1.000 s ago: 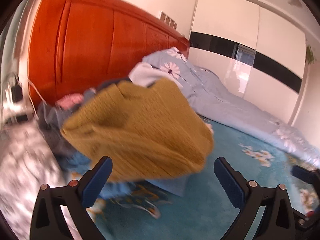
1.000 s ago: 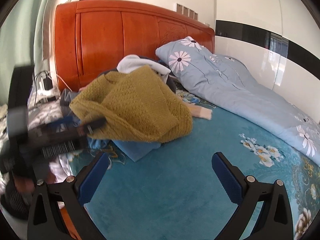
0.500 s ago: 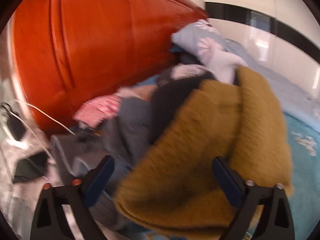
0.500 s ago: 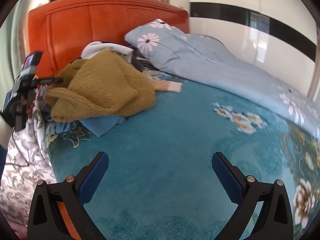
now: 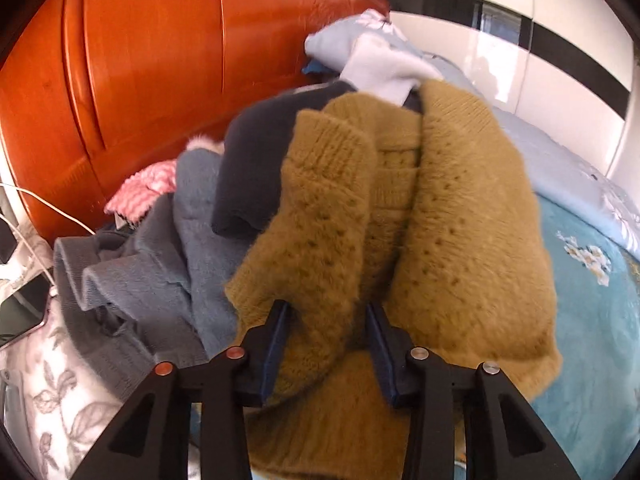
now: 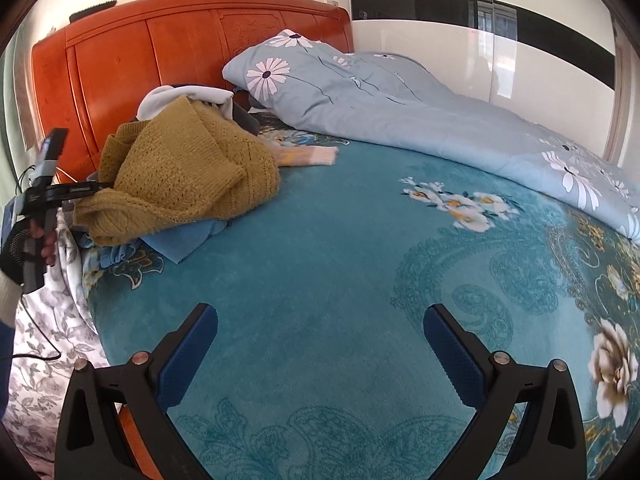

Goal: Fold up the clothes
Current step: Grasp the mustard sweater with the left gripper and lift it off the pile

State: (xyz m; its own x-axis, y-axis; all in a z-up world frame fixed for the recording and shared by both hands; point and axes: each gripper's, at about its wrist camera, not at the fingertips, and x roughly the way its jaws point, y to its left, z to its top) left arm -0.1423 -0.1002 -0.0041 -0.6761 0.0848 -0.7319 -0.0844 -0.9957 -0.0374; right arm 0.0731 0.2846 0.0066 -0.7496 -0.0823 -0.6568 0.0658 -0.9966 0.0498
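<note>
Right now my left tool (image 5: 326, 332) is pinched narrow on a thick fold of the mustard knit sweater (image 5: 420, 220), and that fold bulges out between the blue pads (image 5: 276, 344). The sweater sits on top of the clothes pile (image 5: 168, 248) at the headboard (image 5: 160, 60) end of the bed (image 6: 340, 280); from my right wrist view it lies at about ten o'clock, well apart from my right tool (image 6: 320, 344), which hangs wide and empty over the bare teal bedspread.

My worry is the grip itself. I seem to have a rolled sleeve or hem rather than a clean edge, so if I pull, the knit may stretch and slide out, or I may lift only one limb while the body stays slumped on the pile. I cannot tell how deep the fabric goes between the pads.

The second risk is drag. The dark navy garment (image 5: 256, 168) at eleven o'clock of the sweater and the grey-blue knit (image 5: 188, 240) at nine o'clock press against it, and the white piece (image 5: 380, 68) rests at its twelve o'clock edge. A quick tug could take them along or spill them toward the floral sheet (image 5: 60, 392) at the bed's side, where a white cable (image 5: 36, 200) and a dark flat device (image 5: 20, 308) lie near the pile.

Lastly, one tool alone will leave the sweater bunched; my right tool is far from a second corner, so spreading it flat could go crooked.
</note>
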